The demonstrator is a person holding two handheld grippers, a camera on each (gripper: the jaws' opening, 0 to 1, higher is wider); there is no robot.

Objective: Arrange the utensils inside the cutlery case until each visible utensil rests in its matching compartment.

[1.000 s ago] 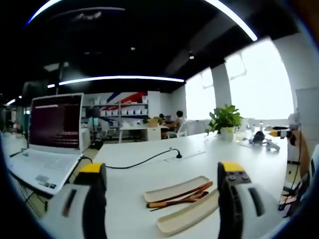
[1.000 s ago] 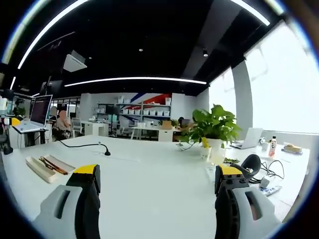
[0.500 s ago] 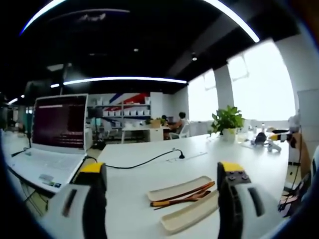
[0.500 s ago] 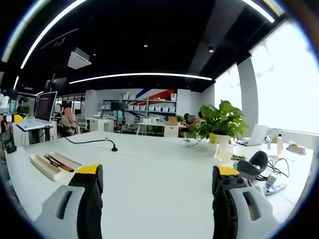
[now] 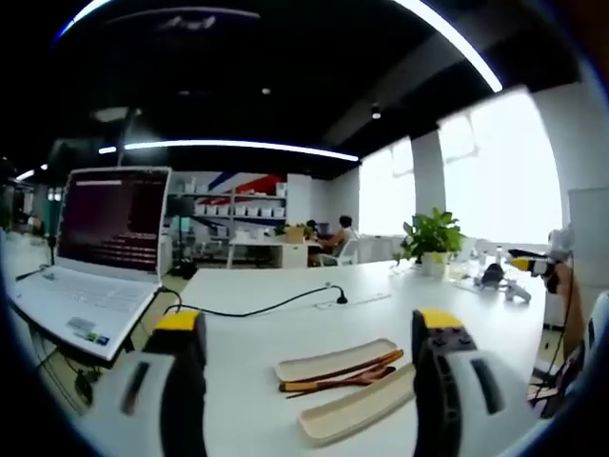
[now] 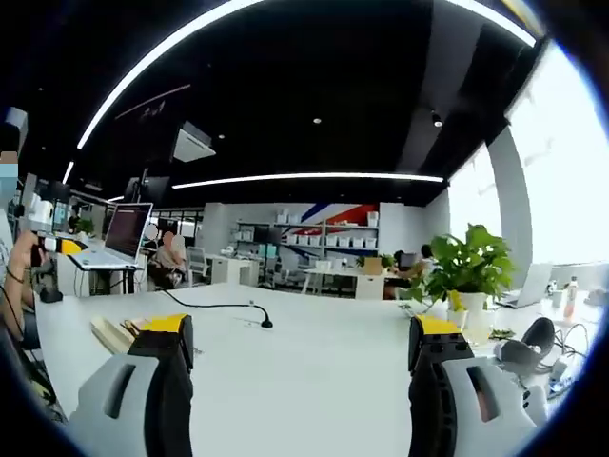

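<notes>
**Open cutlery case waits on white worktop, both grippers empty**

The left gripper (image 5: 303, 354) hangs above the near edge of the white worktop (image 5: 285, 328), its two yellow-tipped fingers (image 5: 179, 322) spread wide with nothing between them. Just beyond them, towards the right finger, lies the beige cutlery case (image 5: 335, 360), opened into two long shallow halves set side by side. Brown utensils (image 5: 341, 374), which look like chopsticks and a slim spoon, lie slantwise between the halves, their ends resting against the far half; whether they sit inside a compartment cannot be told. A black cable (image 5: 257, 310) trails across the worktop behind the case. To the far left an open laptop (image 5: 95, 257) stands with its screen lit. A potted plant (image 5: 430, 243) stands far to the right by bright windows, and a seated person (image 5: 335, 238) shows at a distant desk.

In the right gripper view, the right gripper (image 6: 297, 354) also has its fingers (image 6: 433, 328) held wide apart and empty over bare worktop (image 6: 304, 362). The case (image 6: 114, 333) lies at the left, partly hidden behind the left finger. The laptop (image 6: 119, 238) stands farther left, the plant (image 6: 466, 276) at the right, and a hand (image 6: 19, 276) shows at the left edge.
</notes>
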